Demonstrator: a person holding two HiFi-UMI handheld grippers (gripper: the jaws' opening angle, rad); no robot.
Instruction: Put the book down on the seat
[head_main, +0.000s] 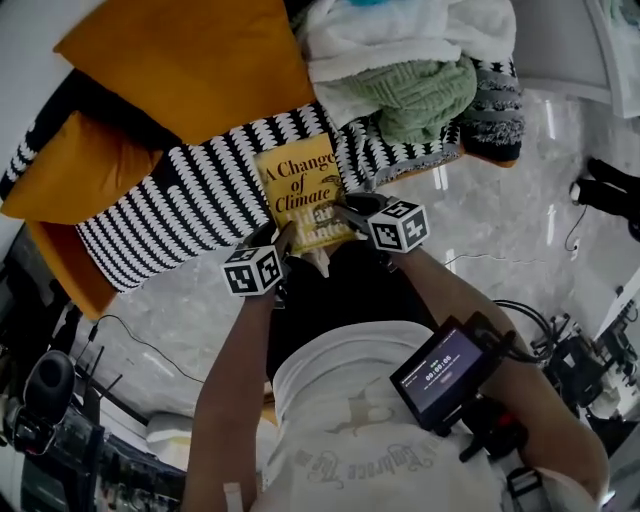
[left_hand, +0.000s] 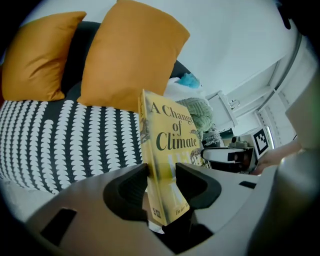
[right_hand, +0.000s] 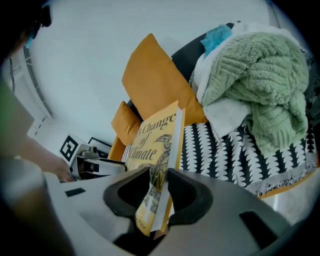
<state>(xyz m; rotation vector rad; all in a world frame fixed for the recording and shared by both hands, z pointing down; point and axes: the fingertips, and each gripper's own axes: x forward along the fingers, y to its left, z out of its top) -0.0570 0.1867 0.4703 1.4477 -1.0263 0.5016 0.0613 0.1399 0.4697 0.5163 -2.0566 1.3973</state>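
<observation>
A yellow book (head_main: 300, 190) titled "A Change of Climate" hangs over the black-and-white patterned seat (head_main: 180, 205), cover facing up toward me. Both grippers hold its near edge. My left gripper (head_main: 284, 240) is shut on the lower left corner; in the left gripper view the book (left_hand: 167, 145) stands between the pads of that gripper (left_hand: 162, 187). My right gripper (head_main: 347, 216) is shut on the lower right edge; in the right gripper view the book (right_hand: 159, 145) is pinched in that gripper (right_hand: 159, 192). I cannot tell whether the book touches the seat.
Two orange cushions (head_main: 190, 60) (head_main: 75, 165) lean at the back of the seat. A heap of towels, green (head_main: 425, 90) and white (head_main: 400, 30), covers the seat's right end. Marble floor (head_main: 500, 200) with cables and gear (head_main: 600, 195) lies to the right.
</observation>
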